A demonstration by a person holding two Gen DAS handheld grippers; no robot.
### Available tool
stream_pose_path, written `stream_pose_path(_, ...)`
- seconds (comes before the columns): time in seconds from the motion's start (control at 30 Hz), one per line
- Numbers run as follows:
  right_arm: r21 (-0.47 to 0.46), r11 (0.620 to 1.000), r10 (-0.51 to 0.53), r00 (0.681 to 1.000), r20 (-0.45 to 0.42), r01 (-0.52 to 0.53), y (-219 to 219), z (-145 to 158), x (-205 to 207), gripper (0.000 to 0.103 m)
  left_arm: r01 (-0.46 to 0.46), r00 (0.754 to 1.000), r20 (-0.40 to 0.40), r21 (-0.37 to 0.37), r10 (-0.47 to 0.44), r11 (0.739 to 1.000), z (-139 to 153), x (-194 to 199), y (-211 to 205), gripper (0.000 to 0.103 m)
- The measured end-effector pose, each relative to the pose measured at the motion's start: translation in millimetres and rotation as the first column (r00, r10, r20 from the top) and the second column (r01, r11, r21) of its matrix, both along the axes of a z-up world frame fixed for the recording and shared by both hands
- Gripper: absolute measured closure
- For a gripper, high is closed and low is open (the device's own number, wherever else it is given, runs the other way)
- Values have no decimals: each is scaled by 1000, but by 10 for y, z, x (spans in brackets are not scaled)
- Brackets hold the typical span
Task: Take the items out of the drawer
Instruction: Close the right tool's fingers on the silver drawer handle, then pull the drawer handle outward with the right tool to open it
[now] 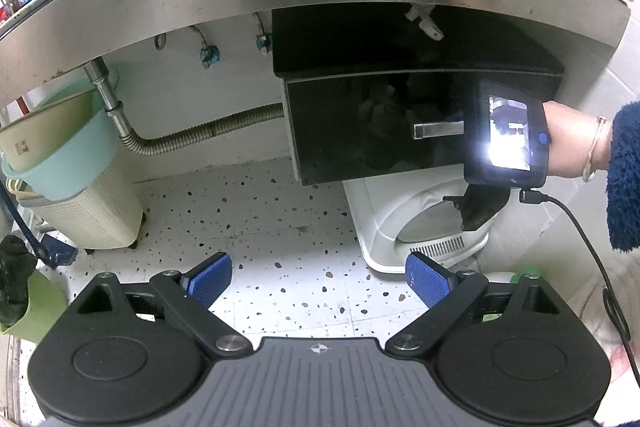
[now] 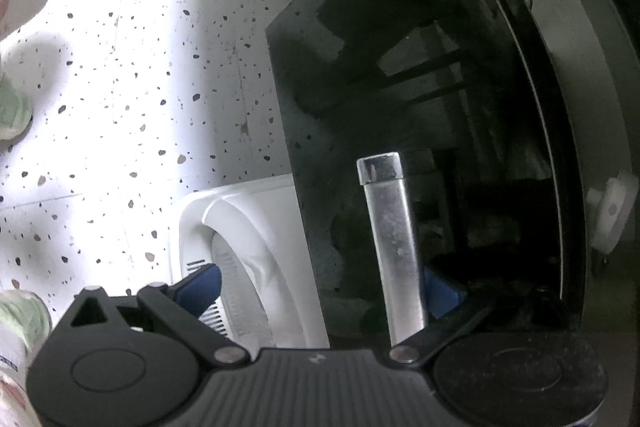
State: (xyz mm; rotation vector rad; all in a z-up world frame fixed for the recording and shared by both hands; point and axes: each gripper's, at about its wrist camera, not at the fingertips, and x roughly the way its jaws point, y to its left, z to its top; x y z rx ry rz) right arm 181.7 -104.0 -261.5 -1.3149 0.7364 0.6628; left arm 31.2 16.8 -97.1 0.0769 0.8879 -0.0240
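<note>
Your right gripper [image 2: 320,287] is spread around the drawer [image 1: 360,123]'s stiff, slick metal handle [image 2: 394,247]; grip mid-bar. Your left gripper [image 1: 318,281] hangs spread, empty.

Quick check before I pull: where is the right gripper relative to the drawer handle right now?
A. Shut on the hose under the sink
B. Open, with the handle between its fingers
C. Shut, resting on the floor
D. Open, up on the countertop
B: in the right wrist view the right gripper is open, with the silver drawer handle running between its blue fingers.
</note>
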Motion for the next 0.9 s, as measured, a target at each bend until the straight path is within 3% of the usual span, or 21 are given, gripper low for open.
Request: stream_pose_path(0.9,25,1000,-16,1000,-18,16,-78,172,-119,0,-4,1000,-7,-28,4,1000,29,-10,62,8)
